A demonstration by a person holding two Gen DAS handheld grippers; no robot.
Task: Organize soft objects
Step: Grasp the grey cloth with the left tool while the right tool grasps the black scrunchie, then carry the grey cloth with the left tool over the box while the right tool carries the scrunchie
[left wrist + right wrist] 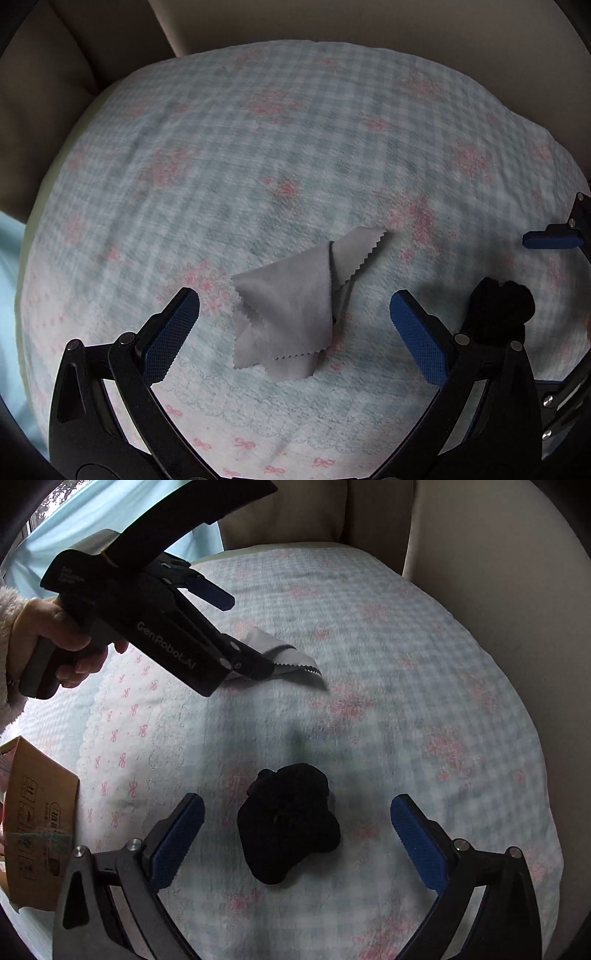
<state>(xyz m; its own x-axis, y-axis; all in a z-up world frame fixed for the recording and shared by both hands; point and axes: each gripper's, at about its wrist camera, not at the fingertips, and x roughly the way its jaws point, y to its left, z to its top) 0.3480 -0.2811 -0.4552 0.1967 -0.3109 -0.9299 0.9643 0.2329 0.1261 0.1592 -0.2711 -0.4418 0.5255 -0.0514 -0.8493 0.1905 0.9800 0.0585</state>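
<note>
A crumpled grey cloth with zigzag edges lies on a blue-and-pink checked blanket. My left gripper is open, its blue pads on either side of the cloth, just above it. The cloth also shows in the right wrist view, partly hidden behind the left gripper. A black scrunchie lies on the blanket between the open fingers of my right gripper. The scrunchie also shows in the left wrist view, beside the right gripper's pad.
A beige sofa back rises behind the blanket. A cardboard box stands at the left edge in the right wrist view. Light blue fabric hangs at the far left.
</note>
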